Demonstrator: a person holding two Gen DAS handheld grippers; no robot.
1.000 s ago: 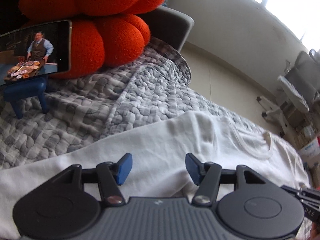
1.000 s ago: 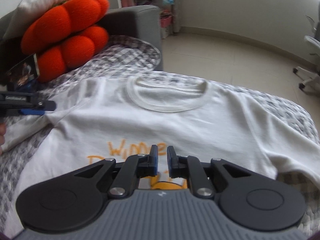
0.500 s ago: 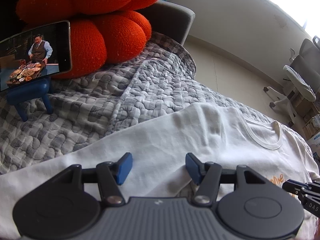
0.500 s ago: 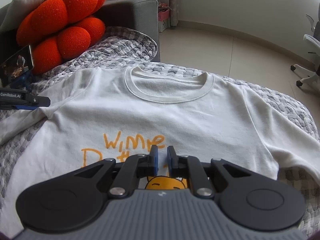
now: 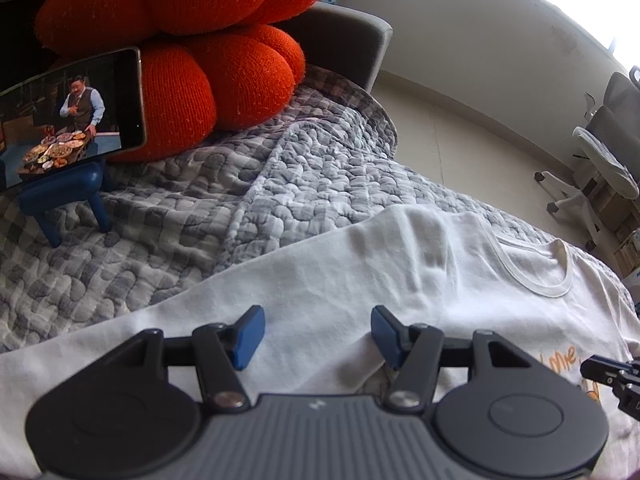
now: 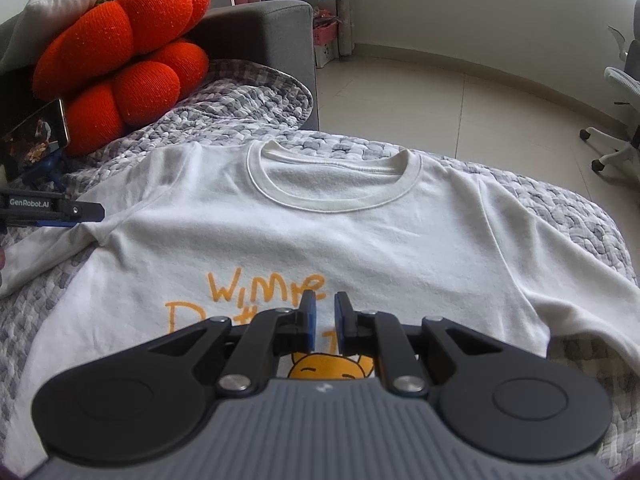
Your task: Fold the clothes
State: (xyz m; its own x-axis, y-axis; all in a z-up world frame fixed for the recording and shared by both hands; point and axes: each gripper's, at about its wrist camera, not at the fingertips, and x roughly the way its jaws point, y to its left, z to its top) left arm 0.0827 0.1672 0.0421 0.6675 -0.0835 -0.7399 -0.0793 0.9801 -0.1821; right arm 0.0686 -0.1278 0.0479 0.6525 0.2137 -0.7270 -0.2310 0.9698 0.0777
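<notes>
A white T-shirt (image 6: 320,232) with an orange print (image 6: 260,284) lies face up and spread flat on a grey quilted cover (image 5: 200,200), its collar (image 6: 332,184) at the far side. My left gripper (image 5: 316,334) hangs open over the shirt's left sleeve and shoulder, with nothing between its blue pads. Seen from the right wrist, its tip (image 6: 60,212) sits at the sleeve seam. My right gripper (image 6: 323,316) hovers over the print, barely open, with a narrow slit between the pads and no cloth in it.
An orange knotted cushion (image 5: 200,40) and a phone (image 5: 68,116) on a blue stand (image 5: 64,196) sit at the far left of the cover. A grey sofa arm (image 6: 260,40) is behind. Tiled floor and an office chair (image 5: 604,160) lie beyond the right edge.
Both views have shifted over the shirt: the collar sits more in view on the left, and more of the print shows on the right. Both grippers' openings are unchanged.
</notes>
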